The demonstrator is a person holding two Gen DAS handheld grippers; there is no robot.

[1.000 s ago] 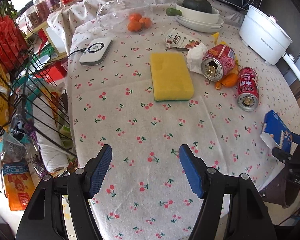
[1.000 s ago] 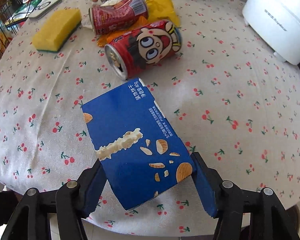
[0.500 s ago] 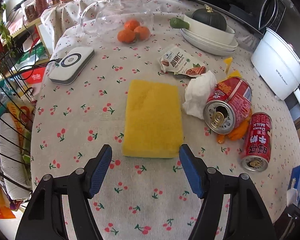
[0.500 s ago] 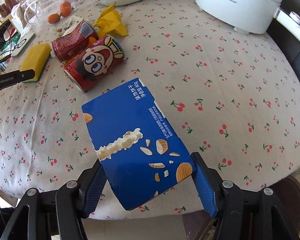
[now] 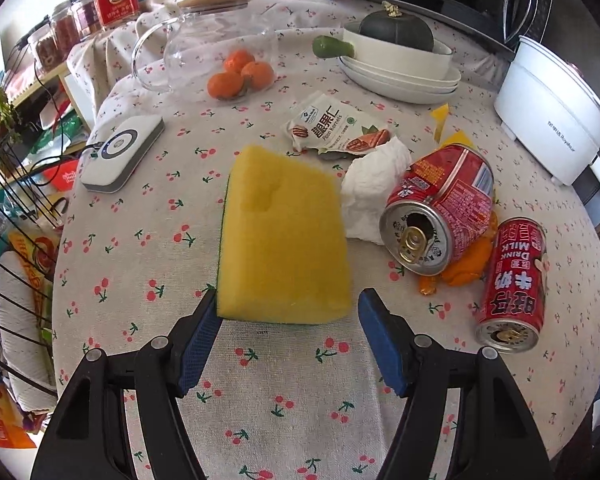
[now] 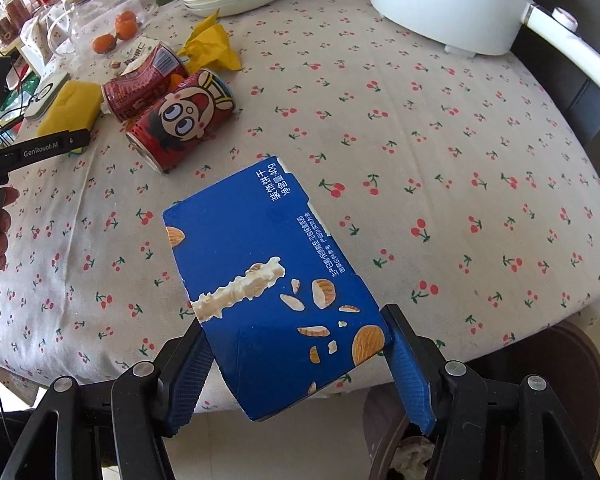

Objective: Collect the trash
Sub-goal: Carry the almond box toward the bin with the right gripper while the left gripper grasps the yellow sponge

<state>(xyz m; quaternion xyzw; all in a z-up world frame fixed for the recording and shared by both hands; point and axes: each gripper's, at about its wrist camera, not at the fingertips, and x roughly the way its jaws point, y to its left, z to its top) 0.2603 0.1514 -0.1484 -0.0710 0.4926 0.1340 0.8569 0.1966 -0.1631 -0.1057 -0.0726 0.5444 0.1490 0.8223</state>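
Blue box (image 6: pixel 272 280) clamped in right gripper (image 6: pixel 300 356), lower centre of right wrist frame, tilted over table edge.
Left gripper (image 5: pixel 288 344) spread, empty, fingers flanking near end of yellow sponge (image 5: pixel 284 236) at frame centre. Two red cans (image 5: pixel 440 208), tissue (image 5: pixel 374 196), snack wrapper (image 5: pixel 336 128) lie centre-right on cherry cloth (image 5: pixel 140 240).

Ahead of me a thick yellow sponge (image 5: pixel 284 236) lies flat on the cherry-print tablecloth (image 5: pixel 148 240). Off to its left sits a white rounded charger pad (image 5: pixel 122 153). Farther back I see three small oranges (image 5: pixel 240 74) under a clear glass jug (image 5: pixel 204 44), stacked white dishes (image 5: pixel 400 76) holding a dark green squash (image 5: pixel 396 32), and a white electric pot (image 5: pixel 552 108).
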